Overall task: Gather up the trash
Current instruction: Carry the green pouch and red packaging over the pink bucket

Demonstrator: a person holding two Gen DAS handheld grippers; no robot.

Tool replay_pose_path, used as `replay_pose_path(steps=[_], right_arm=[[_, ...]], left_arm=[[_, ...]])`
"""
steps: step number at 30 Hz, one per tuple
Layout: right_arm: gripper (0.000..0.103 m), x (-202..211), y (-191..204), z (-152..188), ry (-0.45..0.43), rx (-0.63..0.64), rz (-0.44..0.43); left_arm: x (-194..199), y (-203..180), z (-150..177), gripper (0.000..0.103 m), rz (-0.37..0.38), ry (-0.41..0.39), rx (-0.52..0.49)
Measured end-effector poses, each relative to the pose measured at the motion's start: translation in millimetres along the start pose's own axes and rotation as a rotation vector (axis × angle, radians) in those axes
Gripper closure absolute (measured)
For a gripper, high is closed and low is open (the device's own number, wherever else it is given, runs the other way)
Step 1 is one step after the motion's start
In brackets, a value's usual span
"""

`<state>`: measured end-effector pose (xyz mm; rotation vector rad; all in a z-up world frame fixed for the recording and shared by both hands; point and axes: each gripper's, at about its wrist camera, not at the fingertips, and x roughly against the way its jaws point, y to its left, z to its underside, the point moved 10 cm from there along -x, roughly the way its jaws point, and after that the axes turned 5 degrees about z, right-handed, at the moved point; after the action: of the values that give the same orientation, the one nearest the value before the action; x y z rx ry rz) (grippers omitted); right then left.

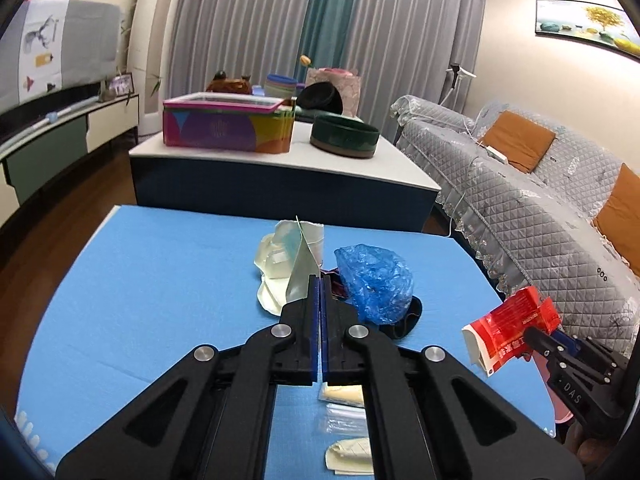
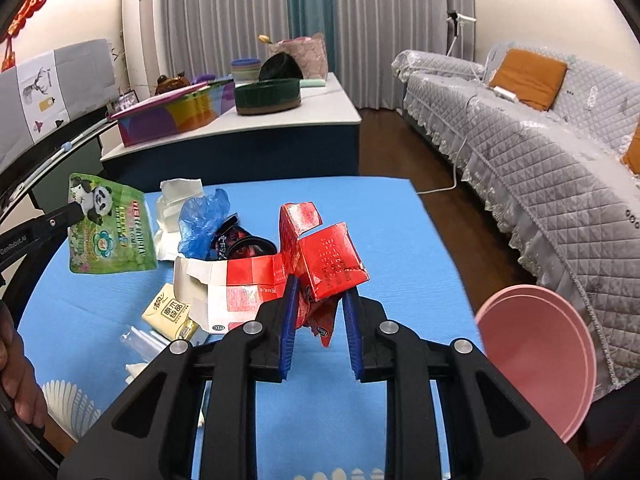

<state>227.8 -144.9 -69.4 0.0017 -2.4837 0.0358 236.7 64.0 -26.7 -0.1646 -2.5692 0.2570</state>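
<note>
This is a home living room. A long sofa (image 2: 540, 152) under a quilted grey cover with orange cushions (image 2: 528, 72) lines one wall, and floor-length grey curtains (image 1: 256, 28) hang behind. A framed picture (image 1: 588, 24), a low TV cabinet (image 1: 60, 132) and a wooden floor (image 2: 440, 208) complete it.

Trash held aloft, more on your blue mat
You have a torn red-and-white carton (image 2: 316, 264) and a green panda-print pouch (image 2: 112, 232) lifted; a crumpled blue plastic bag (image 1: 376, 280) and white wrappers (image 1: 280, 256) lie heaped behind.

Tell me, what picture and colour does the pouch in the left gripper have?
Green pouch with a panda picture, shown best in the right wrist view.
</note>
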Motion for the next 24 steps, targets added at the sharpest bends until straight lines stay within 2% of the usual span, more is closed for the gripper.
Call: replay_pose_path(steps=[9,24], right_arm=[[0.081,30,-19,-2,-0.039,-0.015,0.022],[0.081,59,-53,-2,-0.084,-0.037,0.086]], left_arm=[[23,-24,-2,0.103,0.013,-0.035,-0.058],[42,-69,-3,0.103,0.08,-0.062,-0.114]])
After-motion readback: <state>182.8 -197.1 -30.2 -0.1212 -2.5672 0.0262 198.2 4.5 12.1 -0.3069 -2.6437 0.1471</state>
